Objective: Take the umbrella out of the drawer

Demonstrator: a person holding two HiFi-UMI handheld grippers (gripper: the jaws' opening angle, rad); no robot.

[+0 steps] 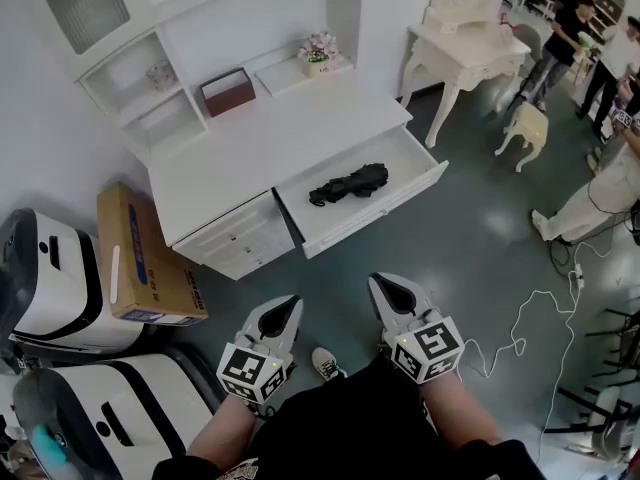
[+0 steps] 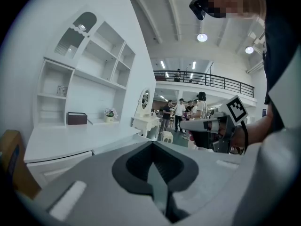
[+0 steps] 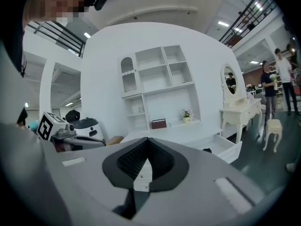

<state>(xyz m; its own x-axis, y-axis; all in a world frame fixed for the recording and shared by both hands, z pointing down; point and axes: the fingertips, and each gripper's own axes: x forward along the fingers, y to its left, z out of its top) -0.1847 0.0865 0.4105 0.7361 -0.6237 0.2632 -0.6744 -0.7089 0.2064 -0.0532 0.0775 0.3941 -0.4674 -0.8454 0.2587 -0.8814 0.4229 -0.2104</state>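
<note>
- L gripper view: left gripper (image 2: 152,144) has its jaws pressed together tip to tip, nothing btwn them. Past the tips, a white desk (image 2: 70,142) sits at 10 o'clock, w/ a brown box (image 2: 76,118) & a small flower pot (image 2: 109,114) at the back of it. The right gripper (image 2: 183,125) is held level at 3 o'clock.
- R gripper view: right gripper's jaws are closed too, tips meeting, empty. The open drawer (image 3: 232,153) is at 3 o'clock, and a dark bit of the umbrella (image 3: 207,150) shows over its edge. The left gripper is at 9 o'clock.
- Head view: both grippers sit low & side by side, close to the person's body, well apart from the desk. The drawer is pulled out at 12 o'clock from them. The folded black umbrella lies inside, near the middle, untouched. A cardboard box (image 1: 145,258) leans by the desk at 10 o'clock, a white cable (image 1: 530,318) lies on the floor at 3 o'clock, and a dressing table (image 1: 465,43) stands at 1 o'clock.
</note>
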